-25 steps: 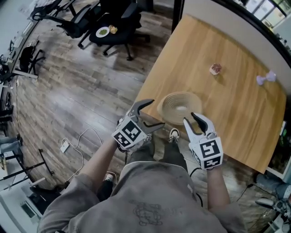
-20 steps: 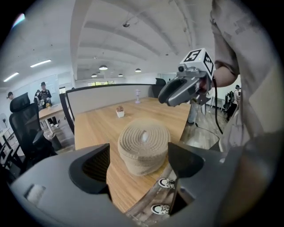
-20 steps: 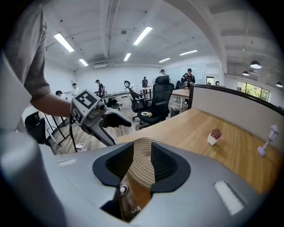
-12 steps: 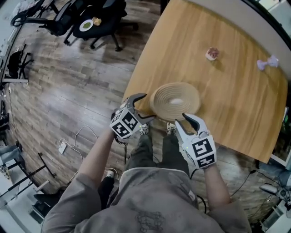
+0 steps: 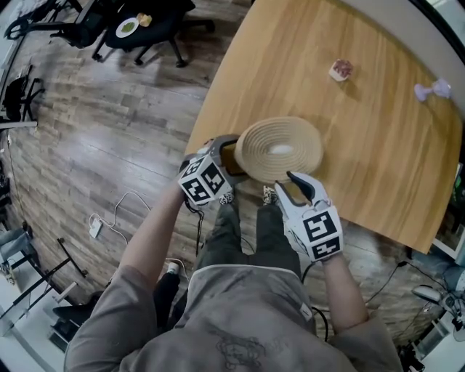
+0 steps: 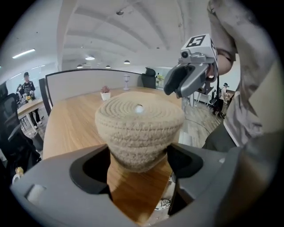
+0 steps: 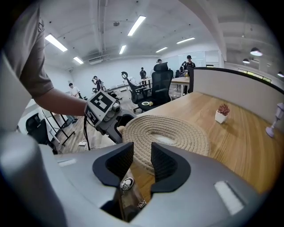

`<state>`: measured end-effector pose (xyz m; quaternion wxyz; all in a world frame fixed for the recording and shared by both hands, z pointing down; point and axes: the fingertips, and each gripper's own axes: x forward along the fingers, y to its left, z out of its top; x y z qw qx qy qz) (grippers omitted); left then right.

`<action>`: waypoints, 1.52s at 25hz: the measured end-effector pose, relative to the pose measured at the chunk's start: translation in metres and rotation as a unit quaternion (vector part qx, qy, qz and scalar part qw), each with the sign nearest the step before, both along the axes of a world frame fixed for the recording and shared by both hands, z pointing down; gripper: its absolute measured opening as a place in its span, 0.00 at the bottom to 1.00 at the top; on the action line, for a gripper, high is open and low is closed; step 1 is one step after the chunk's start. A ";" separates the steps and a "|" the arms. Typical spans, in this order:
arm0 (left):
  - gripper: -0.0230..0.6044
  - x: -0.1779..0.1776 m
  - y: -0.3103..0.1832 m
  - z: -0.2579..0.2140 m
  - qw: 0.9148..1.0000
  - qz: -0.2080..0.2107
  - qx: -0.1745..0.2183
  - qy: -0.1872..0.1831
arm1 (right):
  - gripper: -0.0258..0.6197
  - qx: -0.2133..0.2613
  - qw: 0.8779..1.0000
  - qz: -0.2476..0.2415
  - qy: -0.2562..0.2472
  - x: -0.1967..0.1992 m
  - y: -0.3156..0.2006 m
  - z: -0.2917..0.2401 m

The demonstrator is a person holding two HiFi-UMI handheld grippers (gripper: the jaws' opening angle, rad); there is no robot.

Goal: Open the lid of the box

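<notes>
A round woven rope box (image 5: 280, 149) with a shallow domed lid stands at the near edge of the wooden table (image 5: 378, 167). My left gripper (image 5: 231, 155) is open, its jaws straddling the box's left side. In the left gripper view the box (image 6: 140, 124) fills the gap between those wide jaws (image 6: 138, 155); I see no pad pressing on it. My right gripper (image 5: 289, 187) sits just off the box's near rim. Its jaws (image 7: 142, 159) are open by a narrow gap with nothing between them, and the box (image 7: 166, 135) lies just beyond the tips.
A small potted plant (image 5: 340, 70) and a pale lilac object (image 5: 433, 89) stand farther back on the table. The person's legs and shoes are below the table edge. Office chairs (image 5: 138, 22) and a cable (image 5: 109, 218) are on the wood floor to the left.
Both grippers have come down toward the box. The left one has closed in from beside the box until its jaws straddle the box's left side; the right one has neared the near rim.
</notes>
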<state>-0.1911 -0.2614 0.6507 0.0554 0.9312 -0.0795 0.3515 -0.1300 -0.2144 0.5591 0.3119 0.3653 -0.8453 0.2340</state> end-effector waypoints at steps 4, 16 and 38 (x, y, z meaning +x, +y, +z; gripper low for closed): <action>0.64 0.003 0.000 0.002 1.000 0.001 -0.008 0.003 | 0.20 0.002 1.000 -0.016 -0.002 -0.001 -0.001 0.000; 0.58 0.004 0.002 0.000 0.999 -0.023 -0.049 0.001 | 0.27 -0.004 0.976 -0.198 0.093 -0.050 0.002 0.007; 0.55 -0.002 0.000 -0.002 0.995 -0.062 -0.077 0.007 | 0.20 0.090 0.962 -0.211 0.150 -0.057 -0.020 -0.003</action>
